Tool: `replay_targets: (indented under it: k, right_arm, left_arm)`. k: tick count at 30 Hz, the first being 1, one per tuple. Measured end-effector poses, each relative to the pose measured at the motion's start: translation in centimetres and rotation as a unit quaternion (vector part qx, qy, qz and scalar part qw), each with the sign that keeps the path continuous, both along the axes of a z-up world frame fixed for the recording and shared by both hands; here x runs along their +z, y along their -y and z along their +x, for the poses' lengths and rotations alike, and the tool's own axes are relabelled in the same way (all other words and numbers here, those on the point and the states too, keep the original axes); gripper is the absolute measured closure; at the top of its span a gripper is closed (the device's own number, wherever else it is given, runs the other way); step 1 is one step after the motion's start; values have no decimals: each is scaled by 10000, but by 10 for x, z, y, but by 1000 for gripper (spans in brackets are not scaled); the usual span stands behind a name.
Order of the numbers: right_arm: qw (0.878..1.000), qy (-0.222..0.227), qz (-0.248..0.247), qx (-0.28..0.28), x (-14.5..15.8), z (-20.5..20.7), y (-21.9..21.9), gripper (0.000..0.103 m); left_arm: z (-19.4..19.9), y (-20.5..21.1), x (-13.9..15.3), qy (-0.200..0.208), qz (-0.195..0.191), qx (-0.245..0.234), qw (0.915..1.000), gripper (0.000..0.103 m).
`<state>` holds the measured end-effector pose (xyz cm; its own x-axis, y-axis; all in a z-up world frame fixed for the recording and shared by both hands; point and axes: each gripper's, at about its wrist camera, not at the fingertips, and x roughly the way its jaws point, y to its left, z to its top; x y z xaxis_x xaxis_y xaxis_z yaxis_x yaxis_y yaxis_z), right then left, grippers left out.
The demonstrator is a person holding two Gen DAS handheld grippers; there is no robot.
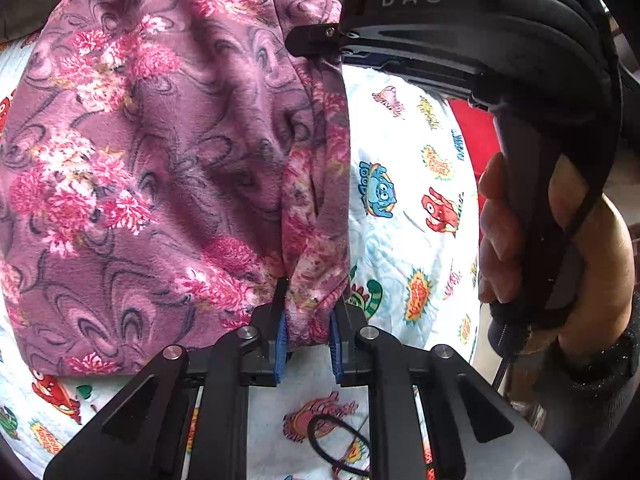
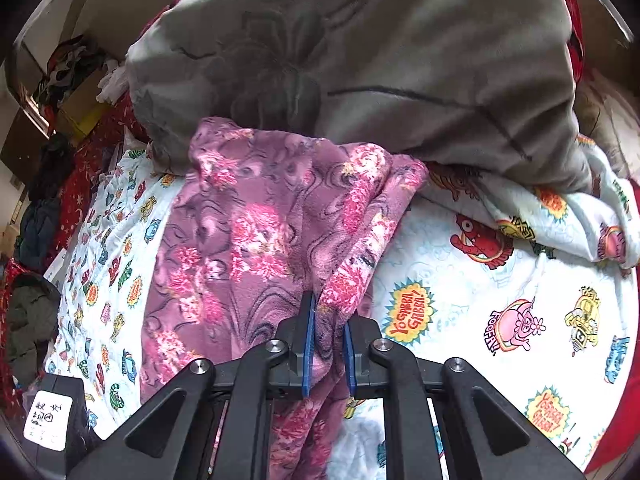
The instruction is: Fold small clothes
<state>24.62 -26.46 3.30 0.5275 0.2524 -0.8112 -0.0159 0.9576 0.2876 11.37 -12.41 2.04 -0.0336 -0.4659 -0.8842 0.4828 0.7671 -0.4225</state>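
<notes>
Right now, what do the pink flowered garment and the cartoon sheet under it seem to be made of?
The pink flowered garment looks like soft fleece or velour: a fuzzy, matte nap that blurs the print. The cartoon sheet looks like thin woven or lightly quilted cotton, smooth and matte, with fine puckers; I cannot say exactly. Both tools pinch the garment.

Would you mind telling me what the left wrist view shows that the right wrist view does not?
Only the left wrist view shows the right gripper from outside, with the hand holding its handle.

Only the right wrist view shows the grey blanket piled behind the garment and the labelled black device at lower left.

Both show the purple floral garment, pinched in each gripper, over the cartoon-print sheet.
</notes>
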Motion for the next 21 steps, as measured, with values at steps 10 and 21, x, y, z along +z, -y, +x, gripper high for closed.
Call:
replay_targets:
  k: [10,21]
  right_arm:
    - [9967,150,709,-366,-13,-6,28,78]
    - [9829,525,1342,-1150,-2,-14,52,51]
  left_arm:
    - [-28,14,4,357,203,0,9992,83]
    - [33,-88,47,819,55,1046,9911,64]
